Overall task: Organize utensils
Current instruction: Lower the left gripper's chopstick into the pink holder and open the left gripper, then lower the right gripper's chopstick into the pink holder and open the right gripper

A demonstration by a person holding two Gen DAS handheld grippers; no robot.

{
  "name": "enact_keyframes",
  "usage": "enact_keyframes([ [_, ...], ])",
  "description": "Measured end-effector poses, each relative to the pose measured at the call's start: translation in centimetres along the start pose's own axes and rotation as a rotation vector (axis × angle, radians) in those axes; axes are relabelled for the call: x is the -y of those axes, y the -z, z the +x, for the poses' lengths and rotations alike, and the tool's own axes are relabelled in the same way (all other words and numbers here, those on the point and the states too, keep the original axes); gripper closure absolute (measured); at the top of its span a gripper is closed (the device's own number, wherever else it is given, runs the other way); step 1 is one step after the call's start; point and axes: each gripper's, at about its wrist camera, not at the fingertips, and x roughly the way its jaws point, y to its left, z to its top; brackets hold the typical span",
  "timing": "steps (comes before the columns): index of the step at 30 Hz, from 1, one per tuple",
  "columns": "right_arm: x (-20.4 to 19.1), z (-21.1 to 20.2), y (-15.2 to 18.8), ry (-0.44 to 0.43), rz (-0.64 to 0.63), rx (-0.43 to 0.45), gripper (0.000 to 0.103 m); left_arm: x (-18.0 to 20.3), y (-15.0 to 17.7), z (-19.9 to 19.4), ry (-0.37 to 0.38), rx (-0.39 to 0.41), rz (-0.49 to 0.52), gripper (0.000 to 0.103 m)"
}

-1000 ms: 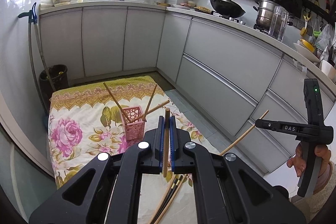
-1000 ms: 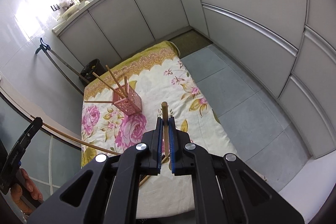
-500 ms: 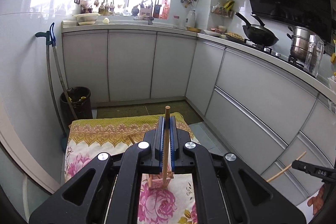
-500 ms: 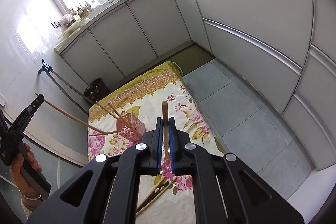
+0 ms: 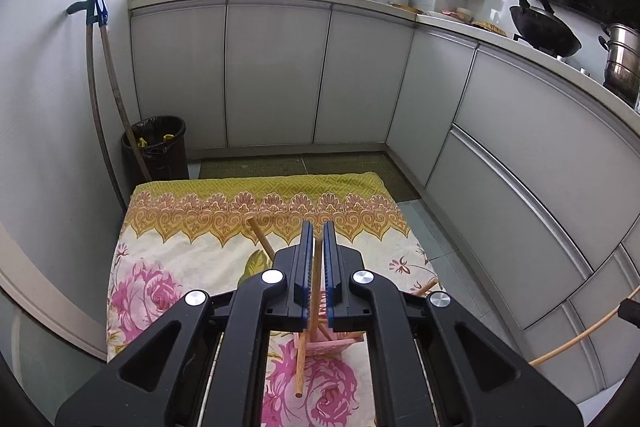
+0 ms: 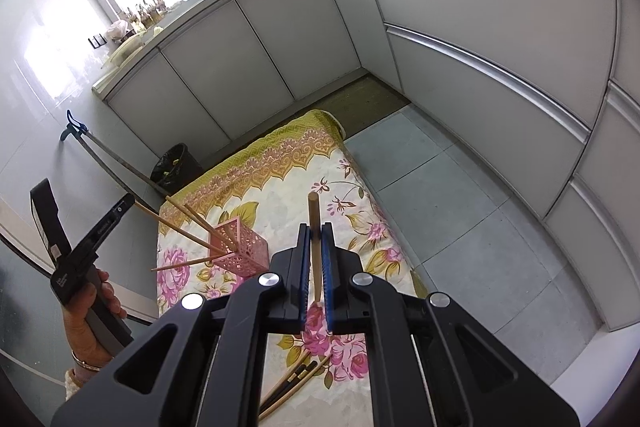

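Hovering over the pink holder (image 6: 240, 247), each hand-held gripper clenched on a chopstick: left (image 5: 316, 247), right (image 6: 316, 239).

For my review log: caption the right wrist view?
Right gripper holds a chopstick above the floral cloth, beside the pink holder.

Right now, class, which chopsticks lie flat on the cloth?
The dark-and-pale bunch below the right gripper; others stand in the pink basket or are gripped.
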Motion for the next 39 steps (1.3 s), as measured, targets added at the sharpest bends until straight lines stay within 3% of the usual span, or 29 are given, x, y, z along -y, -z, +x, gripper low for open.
enact_keyframes([
  [2, -0.7, -0.2, -0.3, 0.0, -0.016, 0.009, 0.097, -0.2, -0.1, -0.9, -0.001, 0.018, -0.008, 0.081],
  [9, -4.8, -2.8, -2.8, -0.034, -0.076, 0.088, 0.097, -1.5, -0.9, -7.8, 0.05, 0.137, -0.052, 0.07],
  [14, -9.3, -5.2, -5.9, -0.082, -0.131, 0.177, 0.097, -3.6, 1.0, -12.8, -0.025, 0.217, -0.076, 0.059],
  [20, -15.3, -5.4, -8.1, -0.166, -0.185, 0.239, 0.097, -5.9, 4.6, -13.8, -0.097, 0.198, -0.092, 0.059],
  [27, -19.7, 0.7, -6.7, -0.177, -0.242, 0.196, 0.097, -7.3, 8.3, -11.9, -0.105, 0.125, -0.11, 0.059],
  [39, -21.0, 12.8, -1.8, -0.073, -0.335, 0.109, 0.097, -8.5, 9.0, -10.4, -0.082, 0.081, -0.129, 0.059],
])
